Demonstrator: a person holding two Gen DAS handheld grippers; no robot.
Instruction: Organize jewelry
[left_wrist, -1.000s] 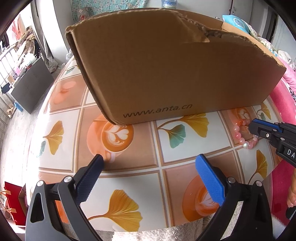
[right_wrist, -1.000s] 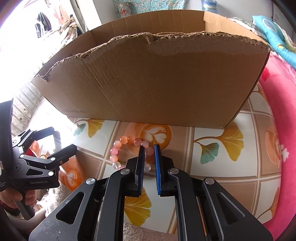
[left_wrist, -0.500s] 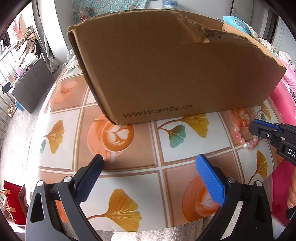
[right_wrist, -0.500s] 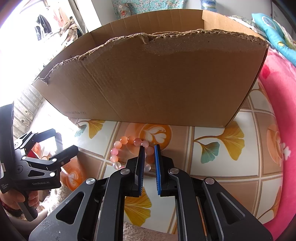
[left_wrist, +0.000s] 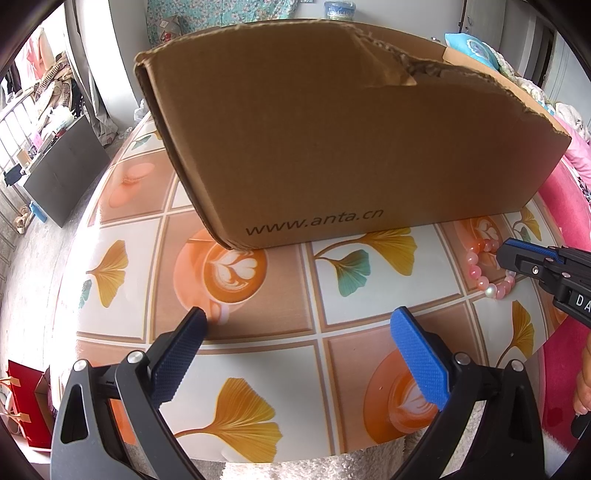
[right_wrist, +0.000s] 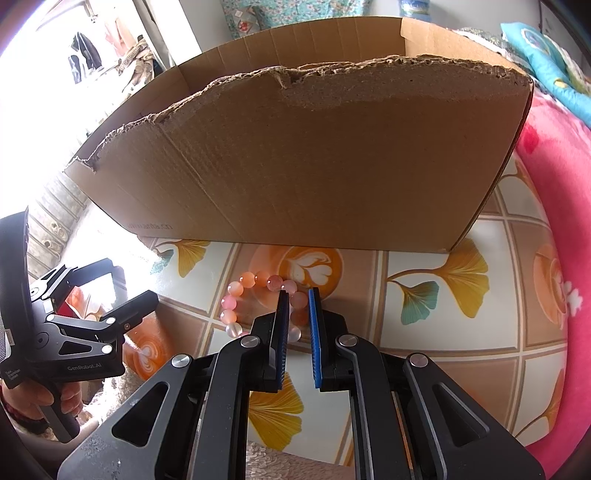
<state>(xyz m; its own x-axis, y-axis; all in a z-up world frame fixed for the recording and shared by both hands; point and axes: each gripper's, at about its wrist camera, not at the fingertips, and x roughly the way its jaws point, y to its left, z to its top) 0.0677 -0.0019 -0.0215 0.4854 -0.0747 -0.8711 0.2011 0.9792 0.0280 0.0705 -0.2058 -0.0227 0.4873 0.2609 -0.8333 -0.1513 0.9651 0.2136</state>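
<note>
Pink bead bracelet (right_wrist: 258, 295) pinched in the right gripper (right_wrist: 296, 295) on the table, left gripper (left_wrist: 295, 325) spread, cardboard box (right_wrist: 314, 155) awaiting it

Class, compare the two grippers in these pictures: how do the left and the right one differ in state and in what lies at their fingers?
1. The left gripper stands wide open; the right gripper is nearly closed.
2. Nothing lies between the left gripper's fingers, only bare tablecloth; the right gripper's fingers pinch the pink bead bracelet.
3. The left gripper is near the cardboard box's printed corner; the right is farther along that wall.

Both have black frames, blue pads and point down at the table.
</note>
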